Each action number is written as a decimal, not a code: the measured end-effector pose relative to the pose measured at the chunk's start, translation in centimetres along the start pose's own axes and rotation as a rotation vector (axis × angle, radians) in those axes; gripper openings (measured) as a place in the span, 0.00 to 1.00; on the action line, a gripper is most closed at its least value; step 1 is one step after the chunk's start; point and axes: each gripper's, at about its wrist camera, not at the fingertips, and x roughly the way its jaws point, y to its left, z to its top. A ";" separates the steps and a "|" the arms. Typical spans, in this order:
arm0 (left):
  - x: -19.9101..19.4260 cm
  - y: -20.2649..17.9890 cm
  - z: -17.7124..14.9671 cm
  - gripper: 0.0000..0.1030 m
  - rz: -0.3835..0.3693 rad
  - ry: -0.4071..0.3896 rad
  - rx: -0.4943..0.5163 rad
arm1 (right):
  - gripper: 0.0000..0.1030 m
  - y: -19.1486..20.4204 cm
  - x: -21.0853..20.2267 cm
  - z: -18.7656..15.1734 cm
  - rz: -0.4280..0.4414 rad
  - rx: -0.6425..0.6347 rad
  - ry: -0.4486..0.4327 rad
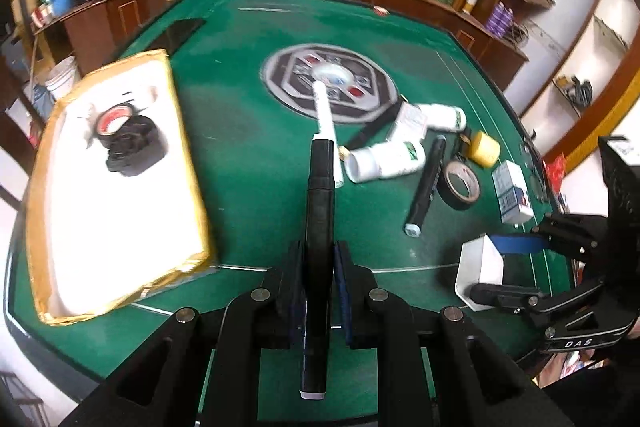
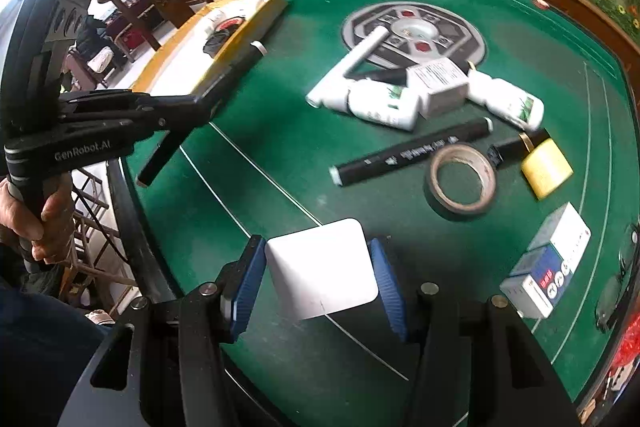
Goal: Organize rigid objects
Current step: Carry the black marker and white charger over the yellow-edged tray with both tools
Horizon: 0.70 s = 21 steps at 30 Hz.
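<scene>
Green tabletop [image 1: 248,155], raised wooden rim along far edge; open felt between tray and the central clutter, and near the front edge

Tray [image 1: 176,131] with yellow rim sits at left edge of tabletop, white inside. Holds a tape roll [image 1: 114,123] and a black object [image 1: 134,151], both in its far half; near half bare

Left hand-held gripper [image 1: 319,279] clamped on a black marker [image 1: 319,195], marker pointing forward along the fingers, above tabletop beside the tray

Right hand-held gripper [image 2: 318,283] closed on a white box [image 2: 320,267], low over near edge of tabletop

Loose at centre-right: white bottles [image 2: 380,107], a white tube [image 2: 360,61], second marker [image 2: 412,153], brown tape ring [image 2: 460,183], yellow block [image 2: 546,167], blue-white carton [image 2: 548,263] near right edge

Writing: "GenRobot.AI" on left gripper body in right view; "DAS" on right gripper in left view. Marker print too blurred to read
</scene>
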 end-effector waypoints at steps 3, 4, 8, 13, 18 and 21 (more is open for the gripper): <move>-1.3 1.4 0.2 0.14 0.015 -0.027 -0.033 | 0.51 0.8 0.1 0.7 0.016 -0.014 -0.004; -1.7 1.9 0.3 0.14 0.024 -0.036 -0.043 | 0.51 1.0 0.1 0.9 0.022 -0.017 -0.005; -3.1 4.1 0.6 0.14 0.059 -0.069 -0.082 | 0.52 2.1 0.4 2.0 0.045 -0.034 -0.011; -4.5 7.3 0.7 0.14 0.086 -0.096 -0.124 | 0.52 3.6 0.9 4.0 0.070 -0.052 -0.017; -4.8 9.9 0.4 0.14 0.102 -0.103 -0.154 | 0.52 5.8 1.4 6.7 0.094 -0.079 -0.034; -4.5 11.3 0.4 0.14 0.109 -0.102 -0.164 | 0.52 7.3 1.8 8.4 0.103 -0.099 -0.043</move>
